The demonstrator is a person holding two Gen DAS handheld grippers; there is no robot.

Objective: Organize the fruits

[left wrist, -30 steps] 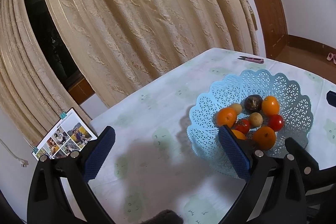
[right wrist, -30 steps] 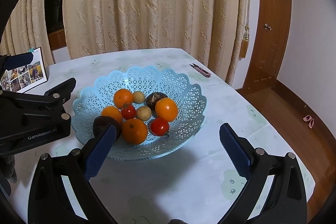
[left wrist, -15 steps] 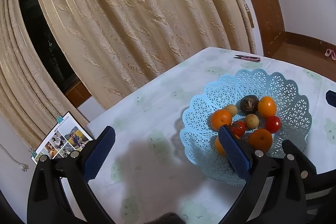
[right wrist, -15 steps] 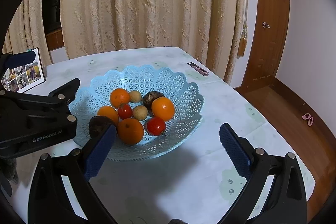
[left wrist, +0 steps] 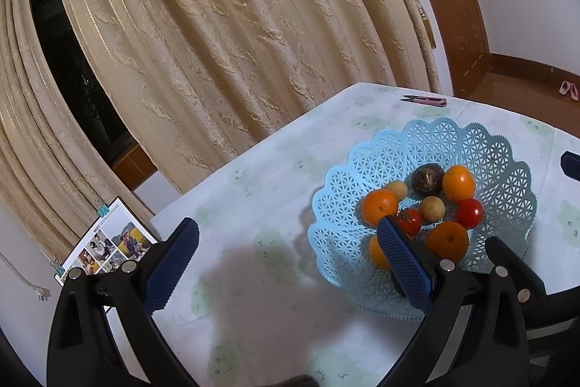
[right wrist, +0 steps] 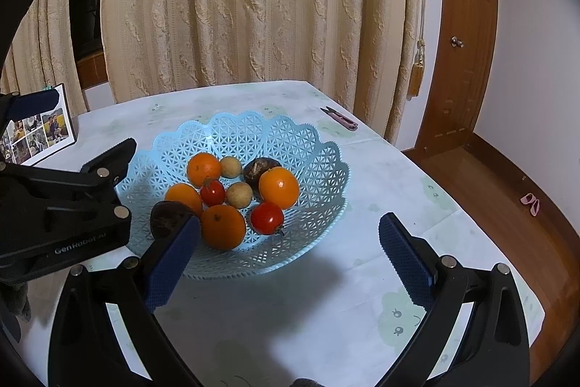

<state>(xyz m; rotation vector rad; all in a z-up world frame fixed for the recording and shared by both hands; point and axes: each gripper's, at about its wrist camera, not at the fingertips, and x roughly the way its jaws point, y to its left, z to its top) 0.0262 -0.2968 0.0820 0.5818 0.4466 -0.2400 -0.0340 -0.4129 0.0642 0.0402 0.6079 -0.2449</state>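
Fruits: oranges [right wrist: 223,226], tomatoes [right wrist: 266,218], all in the basket [right wrist: 319,169] at frame centre on the desk [right wrist: 290,307]. Likely round, smooth, apt to roll; tomatoes soft, so I'd grip gently across the middle. My left gripper [left wrist: 286,263] and right gripper [right wrist: 288,260] are both spread, empty.

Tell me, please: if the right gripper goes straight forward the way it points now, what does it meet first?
Probably the near rim of the blue basket. The right gripper is open and empty, aimed at it, with only bare tablecloth between. Depth is uncertain; held higher, it would reach the tomato instead.

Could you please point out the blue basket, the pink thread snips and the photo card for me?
blue basket [right wrist: 253,133]: right wrist view, bare far wall.
pink thread snips [right wrist: 342,119]: right wrist view, handle middle.
photo card [left wrist: 108,247]: left wrist view, printed face.
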